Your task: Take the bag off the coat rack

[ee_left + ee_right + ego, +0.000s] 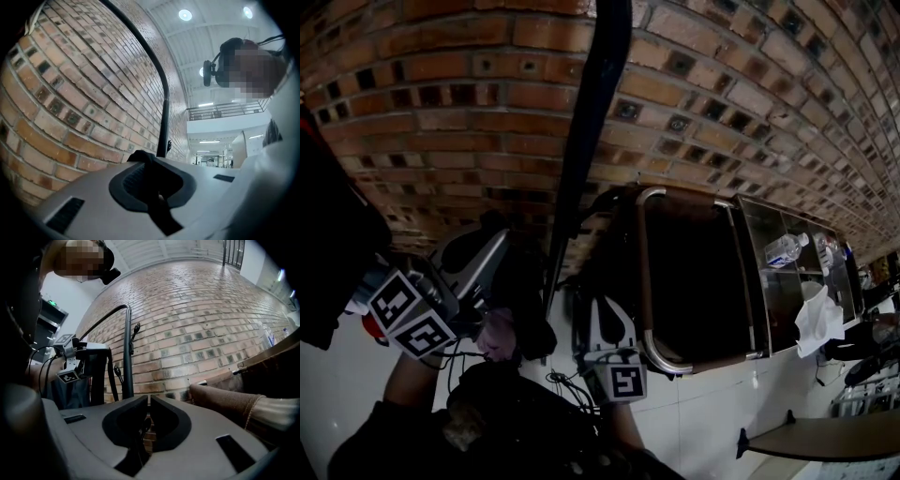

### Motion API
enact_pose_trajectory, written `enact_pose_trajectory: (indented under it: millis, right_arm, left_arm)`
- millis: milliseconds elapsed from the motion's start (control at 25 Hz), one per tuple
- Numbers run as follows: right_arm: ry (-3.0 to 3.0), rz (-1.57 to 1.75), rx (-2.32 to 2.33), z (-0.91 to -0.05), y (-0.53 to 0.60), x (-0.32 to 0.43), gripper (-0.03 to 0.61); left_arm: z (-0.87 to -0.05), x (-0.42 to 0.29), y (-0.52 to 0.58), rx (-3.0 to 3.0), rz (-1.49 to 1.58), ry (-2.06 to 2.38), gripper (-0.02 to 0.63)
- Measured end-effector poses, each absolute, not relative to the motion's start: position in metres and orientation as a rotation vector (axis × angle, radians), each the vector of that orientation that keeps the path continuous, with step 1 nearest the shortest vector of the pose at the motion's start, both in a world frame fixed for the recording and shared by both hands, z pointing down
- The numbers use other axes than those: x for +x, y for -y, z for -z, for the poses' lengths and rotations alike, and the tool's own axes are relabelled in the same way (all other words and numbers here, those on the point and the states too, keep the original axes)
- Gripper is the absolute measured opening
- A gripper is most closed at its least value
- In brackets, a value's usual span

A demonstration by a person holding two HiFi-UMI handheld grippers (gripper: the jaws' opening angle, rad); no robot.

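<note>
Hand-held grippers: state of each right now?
Left hand-held gripper: closed on the black fabric bag strap.
Right hand-held gripper: closed, nothing between its jaws.

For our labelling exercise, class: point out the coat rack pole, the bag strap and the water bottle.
coat rack pole [164,122]: left gripper view, its upright stretch.
bag strap [147,161]: left gripper view, the fold pinched between the jaws.
water bottle [783,249]: head view, its clear body.

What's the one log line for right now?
left gripper: shut on black strap | right gripper: shut | coat rack: upright by brick wall
</note>
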State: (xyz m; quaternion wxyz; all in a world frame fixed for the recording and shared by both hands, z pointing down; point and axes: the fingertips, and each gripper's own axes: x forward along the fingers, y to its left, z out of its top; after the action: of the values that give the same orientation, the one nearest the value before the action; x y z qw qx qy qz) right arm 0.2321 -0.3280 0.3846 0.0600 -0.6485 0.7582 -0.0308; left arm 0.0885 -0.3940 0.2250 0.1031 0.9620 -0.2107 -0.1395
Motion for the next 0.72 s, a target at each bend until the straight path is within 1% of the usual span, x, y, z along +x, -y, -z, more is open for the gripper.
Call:
enact_pose_trajectory:
  millis: [160, 440, 720]
  right_arm:
    - [-2.305, 0.087, -1.960, -0.392, 0.325, 0.236, 0.018]
    - [-2.354, 0.091, -1.933, -0.414, 0.315, 0.227, 0.017]
    - [-2.417, 0.046, -1.860, -0.417, 0.285, 0.204, 0.017]
  left_arm:
    - [-0.230, 0.077, 0.389, 2.831, 0.444, 0.618, 0.037]
    - [-0.243, 0.042, 0.382, 2.771, 0.526, 0.679, 0.037]
    - [-0.251, 0.022, 0.339, 2.852, 0.498, 0.767, 0.037]
